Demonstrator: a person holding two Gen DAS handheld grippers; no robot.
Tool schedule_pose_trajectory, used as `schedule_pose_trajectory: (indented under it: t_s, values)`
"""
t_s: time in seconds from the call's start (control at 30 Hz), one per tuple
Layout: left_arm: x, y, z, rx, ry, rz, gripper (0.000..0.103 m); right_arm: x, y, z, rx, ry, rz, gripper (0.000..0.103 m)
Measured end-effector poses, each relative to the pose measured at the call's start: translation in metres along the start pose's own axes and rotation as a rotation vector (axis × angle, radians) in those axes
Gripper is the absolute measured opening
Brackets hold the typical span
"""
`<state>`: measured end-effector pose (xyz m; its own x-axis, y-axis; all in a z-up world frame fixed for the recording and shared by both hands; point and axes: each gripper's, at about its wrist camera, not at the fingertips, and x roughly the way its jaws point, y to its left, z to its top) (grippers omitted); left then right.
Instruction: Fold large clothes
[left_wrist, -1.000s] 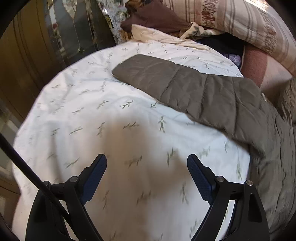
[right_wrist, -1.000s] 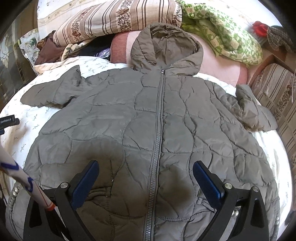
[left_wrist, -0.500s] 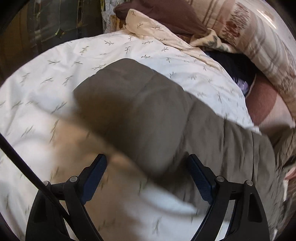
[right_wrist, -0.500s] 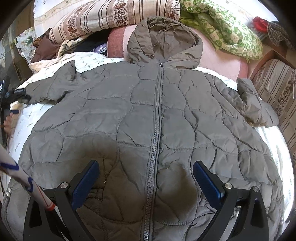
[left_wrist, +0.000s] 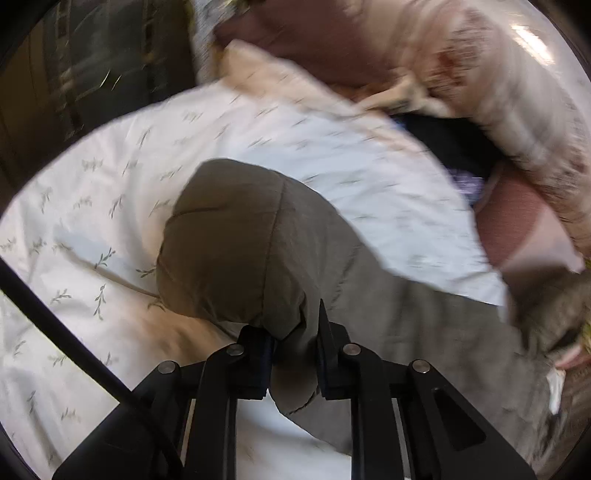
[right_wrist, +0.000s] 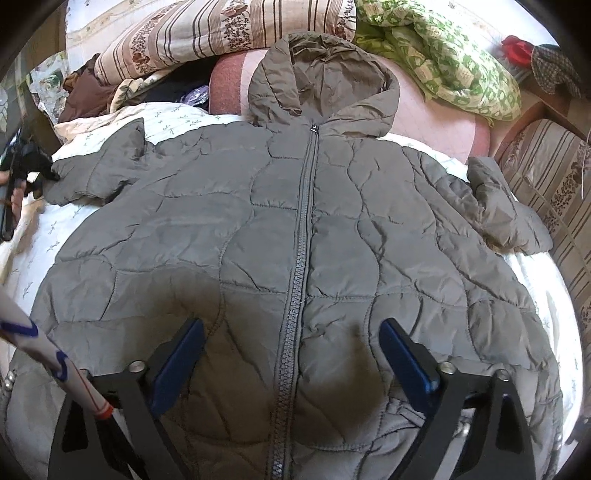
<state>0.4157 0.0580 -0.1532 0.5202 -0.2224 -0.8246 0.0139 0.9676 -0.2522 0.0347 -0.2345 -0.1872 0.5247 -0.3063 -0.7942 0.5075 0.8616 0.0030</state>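
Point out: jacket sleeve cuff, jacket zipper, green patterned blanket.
jacket sleeve cuff (left_wrist: 236, 243), left wrist view, on the bulged quilted end above the closed fingers.
jacket zipper (right_wrist: 301, 236), right wrist view, mid-length of the teeth.
green patterned blanket (right_wrist: 454, 62), right wrist view, middle of the bundle.

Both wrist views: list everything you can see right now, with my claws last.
Hooded quilted jacket: one, olive-grey, zipped, spread front-up on bed.
Jacket sleeve: one, olive-grey, end pinched in the left claw.
Bedsheet: one, white with leaf sprigs, under jacket.
Striped pillow: one, beige-brown, at bed head.
Green patterned blanket: one, bunched beside the hood.
Pink cushion: one, behind the hood.
Left claw: black, shut on sleeve.
Right claw: black with blue pads, open above hem.
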Motion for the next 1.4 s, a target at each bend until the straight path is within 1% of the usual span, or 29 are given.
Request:
schedule_pose_trajectory:
  t_s: [0.1,0.2,0.27,0.3,0.37,0.43,0.47,0.53,0.63,0.67,0.7,0.73,0.77,0.8,0.83,0.93,1.0,1.03,1.07,1.17,1.23,1.27,1.3,1.4]
  values:
    - [-0.041,-0.043,-0.012,0.076,-0.035,-0.08,0.017,-0.013,-0.008,-0.001,0.02,-0.025,0.013,0.093]
    - [-0.077,-0.096,-0.038,0.183,-0.05,-0.167,0.017,-0.029,-0.021,-0.004,0.045,-0.058,0.013,0.093]
    - [-0.09,-0.131,-0.058,0.241,-0.04,-0.224,0.017,-0.038,-0.032,-0.008,0.071,-0.071,0.012,0.093]
    - [-0.095,-0.151,-0.072,0.269,-0.023,-0.258,0.017,-0.041,-0.037,-0.009,0.082,-0.074,0.011,0.093]
    - [-0.098,-0.188,-0.1,0.324,0.002,-0.308,0.017,-0.049,-0.053,-0.015,0.112,-0.082,0.0,0.093]
    - [-0.093,-0.215,-0.125,0.366,0.027,-0.327,0.017,-0.054,-0.067,-0.02,0.134,-0.087,-0.012,0.093]
    - [-0.088,-0.231,-0.143,0.388,0.054,-0.344,0.017,-0.057,-0.073,-0.022,0.144,-0.087,-0.019,0.093]
    - [-0.077,-0.253,-0.169,0.424,0.092,-0.353,0.017,-0.062,-0.089,-0.028,0.17,-0.086,-0.034,0.093]
    - [-0.056,-0.28,-0.206,0.478,0.146,-0.324,0.02,-0.066,-0.113,-0.036,0.21,-0.081,-0.058,0.093]
    - [-0.047,-0.286,-0.216,0.487,0.171,-0.304,0.025,-0.066,-0.121,-0.038,0.223,-0.078,-0.064,0.093]
    - [-0.041,-0.292,-0.22,0.489,0.196,-0.295,0.028,-0.065,-0.129,-0.04,0.237,-0.072,-0.069,0.093]
    - [-0.037,-0.294,-0.227,0.486,0.229,-0.294,0.033,-0.064,-0.135,-0.041,0.252,-0.066,-0.072,0.093]
    - [-0.036,-0.293,-0.231,0.477,0.247,-0.301,0.036,-0.062,-0.141,-0.042,0.268,-0.058,-0.071,0.094]
    - [-0.041,-0.291,-0.237,0.473,0.247,-0.308,0.037,-0.06,-0.147,-0.043,0.283,-0.05,-0.067,0.094]
    - [-0.047,-0.29,-0.239,0.475,0.237,-0.313,0.043,-0.058,-0.152,-0.044,0.295,-0.043,-0.062,0.094]
    - [-0.078,-0.278,-0.244,0.491,0.167,-0.319,0.058,-0.051,-0.165,-0.04,0.327,-0.018,-0.036,0.094]
    - [-0.108,-0.264,-0.245,0.512,0.098,-0.311,0.062,-0.045,-0.168,-0.034,0.336,-0.006,-0.014,0.094]
    - [-0.119,-0.258,-0.246,0.52,0.07,-0.298,0.067,-0.043,-0.168,-0.03,0.339,-0.001,0.002,0.094]
    - [-0.135,-0.247,-0.249,0.528,0.029,-0.263,0.068,-0.04,-0.167,-0.026,0.339,0.002,0.021,0.094]
    - [-0.164,-0.223,-0.255,0.549,-0.052,-0.156,0.069,-0.029,-0.159,-0.009,0.325,0.011,0.092,0.095]
    - [-0.176,-0.21,-0.26,0.548,-0.093,-0.095,0.069,-0.017,-0.154,0.003,0.319,0.01,0.135,0.096]
    - [-0.182,-0.201,-0.263,0.541,-0.112,-0.069,0.069,-0.009,-0.151,0.01,0.313,0.016,0.146,0.098]
    - [-0.187,-0.192,-0.264,0.534,-0.119,-0.054,0.069,0.001,-0.147,0.016,0.306,0.027,0.145,0.098]
    - [-0.194,-0.17,-0.267,0.5,-0.112,-0.024,0.069,0.037,-0.141,0.033,0.304,0.071,0.099,0.098]
